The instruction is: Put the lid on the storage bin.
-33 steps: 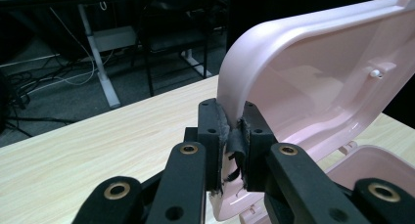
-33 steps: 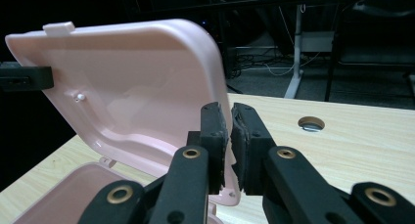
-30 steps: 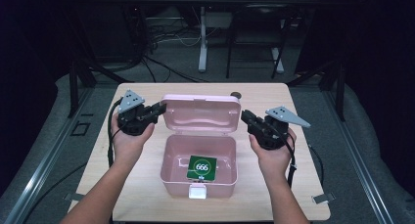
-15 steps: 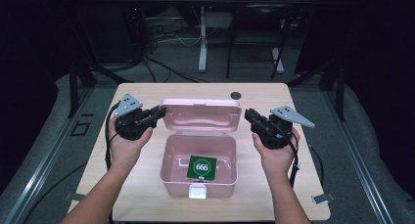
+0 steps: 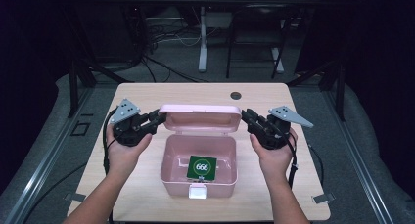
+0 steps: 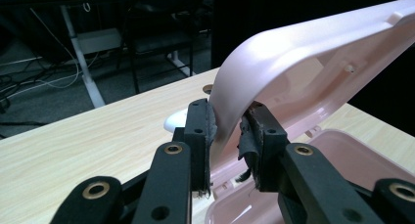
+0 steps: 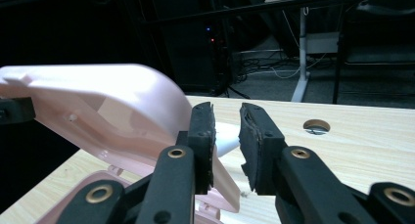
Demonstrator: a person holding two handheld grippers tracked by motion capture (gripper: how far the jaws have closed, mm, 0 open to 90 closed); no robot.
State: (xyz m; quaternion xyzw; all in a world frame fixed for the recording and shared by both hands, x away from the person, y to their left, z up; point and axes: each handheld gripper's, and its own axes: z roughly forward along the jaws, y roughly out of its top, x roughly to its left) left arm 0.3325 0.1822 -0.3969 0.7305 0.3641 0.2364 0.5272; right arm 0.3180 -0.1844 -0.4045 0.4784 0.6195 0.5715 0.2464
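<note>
- A pink plastic box (image 5: 198,165) sits open at the middle of the wooden table (image 5: 147,94), lid (image 5: 198,117) raised at the back.
- The left gripper (image 5: 155,120) straddles the lid's left corner, its jaws just easing apart, one pad (image 6: 208,121) touching.
- The right gripper (image 5: 246,117) stands just beside the lid's right corner, its jaws just opening, nothing gripped.
- A green "666" card (image 5: 201,167) lies inside the box.
</note>
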